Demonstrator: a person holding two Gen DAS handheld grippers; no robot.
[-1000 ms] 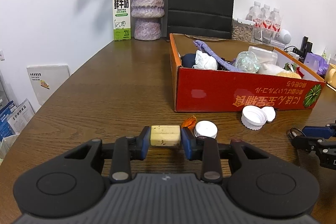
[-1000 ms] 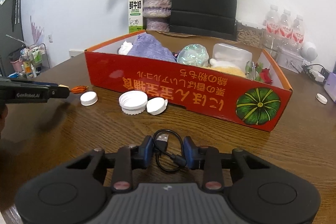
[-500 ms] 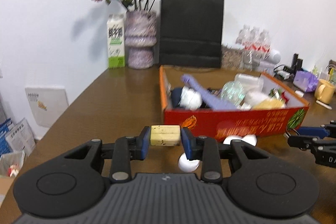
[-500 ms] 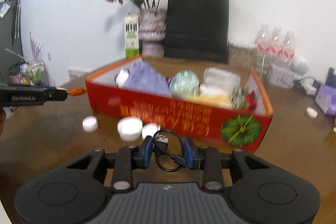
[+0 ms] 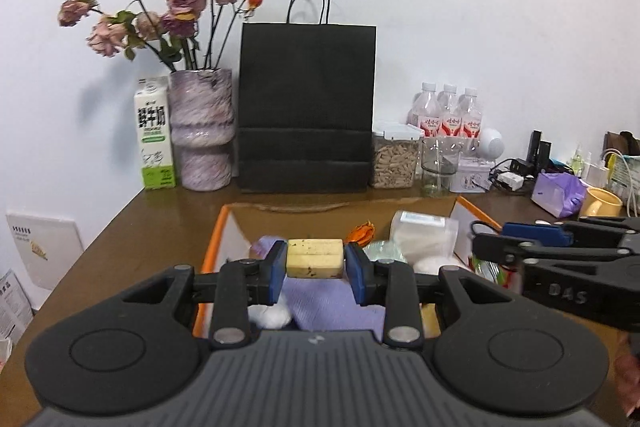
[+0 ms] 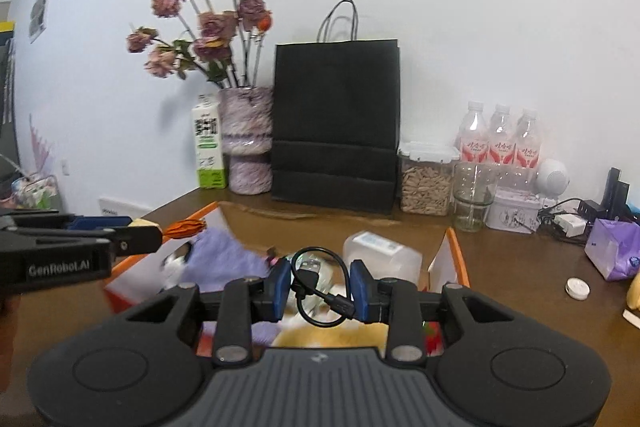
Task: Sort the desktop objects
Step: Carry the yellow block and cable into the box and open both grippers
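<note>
My left gripper is shut on a pale yellow eraser block, held above the red cardboard box. Below it lie a purple cloth and a white ball inside the box. My right gripper is shut on a coiled black USB cable, also above the box. Each gripper shows in the other's view: the right one at the right edge, the left one at the left with the eraser at its tip.
Along the wall stand a milk carton, a vase of dried roses, a black paper bag, a jar, water bottles and chargers. A purple pack and white cap lie right of the box.
Both grippers rose from the tabletop and moved forward over the box, carrying the eraser and the cable. The white caps on the table have dropped out of sight.
</note>
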